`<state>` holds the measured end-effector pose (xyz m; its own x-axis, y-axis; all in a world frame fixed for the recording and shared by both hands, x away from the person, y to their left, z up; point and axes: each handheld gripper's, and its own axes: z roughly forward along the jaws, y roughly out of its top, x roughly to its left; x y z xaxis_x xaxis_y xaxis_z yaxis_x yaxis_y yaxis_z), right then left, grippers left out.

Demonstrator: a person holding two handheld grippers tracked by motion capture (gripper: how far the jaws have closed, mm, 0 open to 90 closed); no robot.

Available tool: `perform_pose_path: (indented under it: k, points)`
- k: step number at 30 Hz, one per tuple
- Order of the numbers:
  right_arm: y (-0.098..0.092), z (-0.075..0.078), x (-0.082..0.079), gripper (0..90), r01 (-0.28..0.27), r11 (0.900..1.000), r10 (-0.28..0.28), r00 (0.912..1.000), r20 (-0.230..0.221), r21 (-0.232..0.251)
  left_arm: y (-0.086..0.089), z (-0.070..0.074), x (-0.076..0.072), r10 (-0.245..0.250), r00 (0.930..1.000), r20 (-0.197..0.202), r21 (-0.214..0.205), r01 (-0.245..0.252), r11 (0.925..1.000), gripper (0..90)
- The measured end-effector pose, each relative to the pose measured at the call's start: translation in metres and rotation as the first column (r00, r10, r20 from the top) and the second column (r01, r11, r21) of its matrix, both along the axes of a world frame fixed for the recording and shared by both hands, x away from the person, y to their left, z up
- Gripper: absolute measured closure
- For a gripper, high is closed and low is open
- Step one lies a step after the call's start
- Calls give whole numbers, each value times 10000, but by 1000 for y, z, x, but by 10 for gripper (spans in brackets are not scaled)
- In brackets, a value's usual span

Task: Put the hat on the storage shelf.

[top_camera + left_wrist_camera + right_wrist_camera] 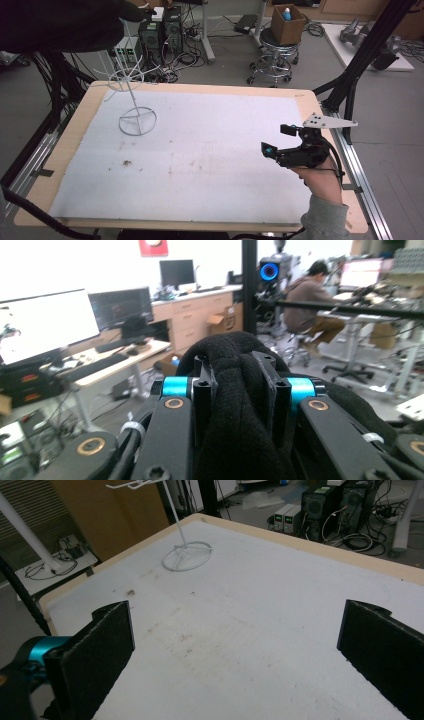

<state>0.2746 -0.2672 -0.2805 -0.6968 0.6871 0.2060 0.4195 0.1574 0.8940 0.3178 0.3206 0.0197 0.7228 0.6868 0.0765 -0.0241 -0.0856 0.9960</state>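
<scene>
Left tool (239, 390): jaws clamped on black fleece fabric item (235, 430), held high at far left, above white wire stand (134, 102) on tabletop (200, 150). Right tool (280, 142): jaws wide apart, nothing between, hovering over right side of tabletop.

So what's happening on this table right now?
A person works with two handheld grippers. The left gripper is clamped shut on a black fleece-like cloth, held up in the high view's top left corner near the white wire stand on the table. The right gripper waits open over the white mat, holding nothing. The cloth isn't on the stand yet.
</scene>
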Motion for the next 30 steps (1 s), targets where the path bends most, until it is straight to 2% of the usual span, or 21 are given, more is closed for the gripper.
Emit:
perform_pose_path:
  k: [3,6,8,11,13,15,18,20,23,25,30]
  points:
    - [0,0,1,8,4,10000,-4,10000,-52,-8,4,-7,1,-3,10000,47,-371,5,9993,728]
    - [2,-1,2,8,-11,10000,11,9999,-111,-35,4,-13,3,65,10000,-44,-128,-65,9999,727]
    - [3,-1,2,8,-68,10000,67,9999,-98,-61,2,-14,0,174,9998,85,133,-175,9998,725]
    - [5,-1,2,8,-108,9999,107,9999,-69,-92,1,-21,-2,103,9998,147,27,-104,9999,725]
    - [8,-1,2,8,-178,9998,177,9998,-118,-100,3,-27,-2,109,9999,31,93,-109,9999,722]
    - [8,-1,2,8,-202,9997,201,9998,-85,-129,2,-32,-2,245,9997,-43,379,-243,9990,722]
    - [9,-1,2,8,-205,9997,203,9997,-123,-135,4,-41,-4,203,9998,64,296,-204,9994,720]
    - [10,-1,3,8,-223,9996,221,9997,-131,-150,5,-47,-4,268,9996,-64,428,-265,9987,718]
    - [12,-1,3,8,-285,9994,283,9995,-126,-176,8,-57,-6,177,9998,-18,228,-177,9996,715]
    - [14,-1,3,8,-306,9993,304,9995,-129,-205,7,-63,-7,323,9995,-27,534,-321,9981,714]
    - [18,-2,5,8,-398,9988,393,9990,-191,-280,9,-81,-10,458,9990,9,696,-457,9965,712]
